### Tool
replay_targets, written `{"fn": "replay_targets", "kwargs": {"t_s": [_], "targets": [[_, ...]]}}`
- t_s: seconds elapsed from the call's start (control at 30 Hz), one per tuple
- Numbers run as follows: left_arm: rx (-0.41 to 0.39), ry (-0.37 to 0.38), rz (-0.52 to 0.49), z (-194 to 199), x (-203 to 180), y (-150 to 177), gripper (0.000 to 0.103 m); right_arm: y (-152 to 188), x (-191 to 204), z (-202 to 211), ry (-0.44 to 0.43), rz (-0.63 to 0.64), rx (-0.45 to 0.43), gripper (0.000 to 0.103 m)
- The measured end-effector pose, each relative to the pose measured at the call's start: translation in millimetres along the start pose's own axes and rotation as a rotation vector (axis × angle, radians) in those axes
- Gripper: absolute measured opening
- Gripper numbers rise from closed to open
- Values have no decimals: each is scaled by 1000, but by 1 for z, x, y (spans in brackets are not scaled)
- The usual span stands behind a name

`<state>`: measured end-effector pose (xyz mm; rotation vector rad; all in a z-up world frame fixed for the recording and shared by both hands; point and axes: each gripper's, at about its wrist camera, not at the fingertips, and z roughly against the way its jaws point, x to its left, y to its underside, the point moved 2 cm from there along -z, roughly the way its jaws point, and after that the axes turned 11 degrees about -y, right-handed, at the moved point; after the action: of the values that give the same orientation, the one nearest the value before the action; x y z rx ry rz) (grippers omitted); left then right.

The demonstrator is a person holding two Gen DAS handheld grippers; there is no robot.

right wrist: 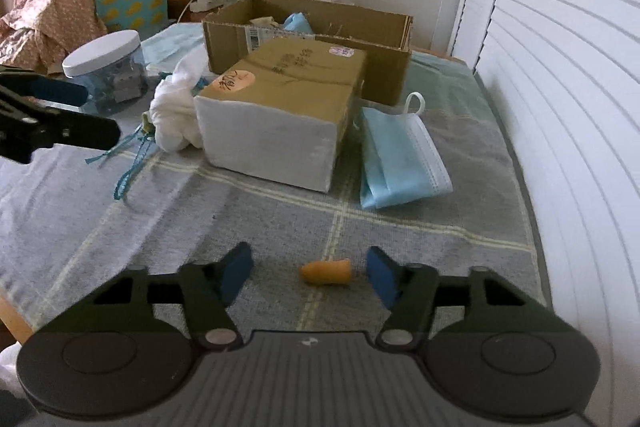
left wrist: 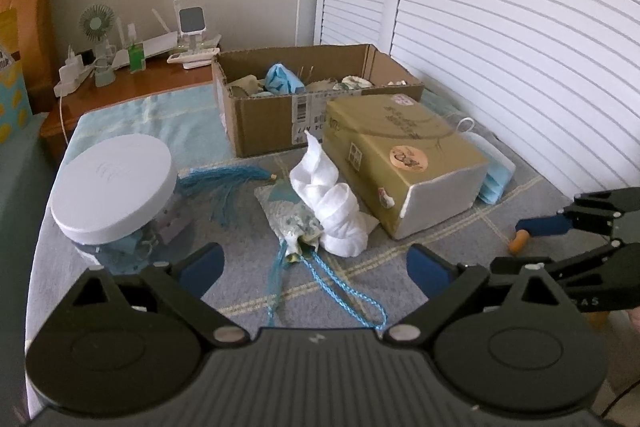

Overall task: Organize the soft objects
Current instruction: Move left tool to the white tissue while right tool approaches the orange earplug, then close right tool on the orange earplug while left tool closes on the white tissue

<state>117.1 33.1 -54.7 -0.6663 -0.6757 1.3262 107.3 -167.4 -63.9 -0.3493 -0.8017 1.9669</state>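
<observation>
An open cardboard box (left wrist: 260, 115) (right wrist: 224, 39) stands at the back of the bed and holds several soft items. In front of it lie a gold tissue pack (left wrist: 404, 155) (right wrist: 280, 99), a white cloth bundle (left wrist: 336, 203) (right wrist: 176, 111), a patterned pouch with blue cord (left wrist: 292, 223), a blue tassel (left wrist: 224, 179) and blue face masks (right wrist: 400, 159) (left wrist: 494, 179). A small orange foam earplug (right wrist: 327, 272) (left wrist: 519, 241) lies between the open fingers of my right gripper (right wrist: 310, 273). My left gripper (left wrist: 314, 267) is open and empty, just short of the pouch.
A clear jar with a white lid (left wrist: 114, 195) (right wrist: 106, 67) stands at the left. A wooden nightstand (left wrist: 120, 83) holds a fan and chargers. White louvred doors (left wrist: 500, 27) run along the right. A grey checked blanket (right wrist: 200, 219) covers the bed.
</observation>
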Motion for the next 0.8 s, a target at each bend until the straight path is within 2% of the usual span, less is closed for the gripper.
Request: {"fn": "replay_targets", "kwargs": {"t_s": [0.07, 0.2, 0.33, 0.47, 0.57, 0.63, 0.67, 0.77, 0.8], "targets": [[-6, -4, -11, -3, -2, -3, 94, 1, -1, 2, 9, -10, -6, 47], [-15, -4, -38, -11, -4, -8, 83, 2, -1, 3, 17, -11, -13, 35], [-27, -6, -84, -21, -10, -13, 78, 2, -2, 3, 17, -11, -13, 33], [-28, -5, -113, -31, -15, -17, 64, 1, -3, 2, 17, -12, -13, 32], [-33, 4, -131, -36, -20, -18, 62, 0, -3, 2, 21, -13, -15, 32], [-30, 2, -147, -40, -23, -17, 55, -1, -3, 1, 23, -12, -15, 32], [-27, 4, -152, -41, -25, -16, 46, -1, -3, 1, 24, -11, -15, 32], [-28, 6, -152, -44, -27, -16, 42, -1, -4, 1, 24, -13, -16, 32], [-31, 6, -152, -44, -27, -16, 35, -1, -4, 1, 24, -12, -16, 32]]}}
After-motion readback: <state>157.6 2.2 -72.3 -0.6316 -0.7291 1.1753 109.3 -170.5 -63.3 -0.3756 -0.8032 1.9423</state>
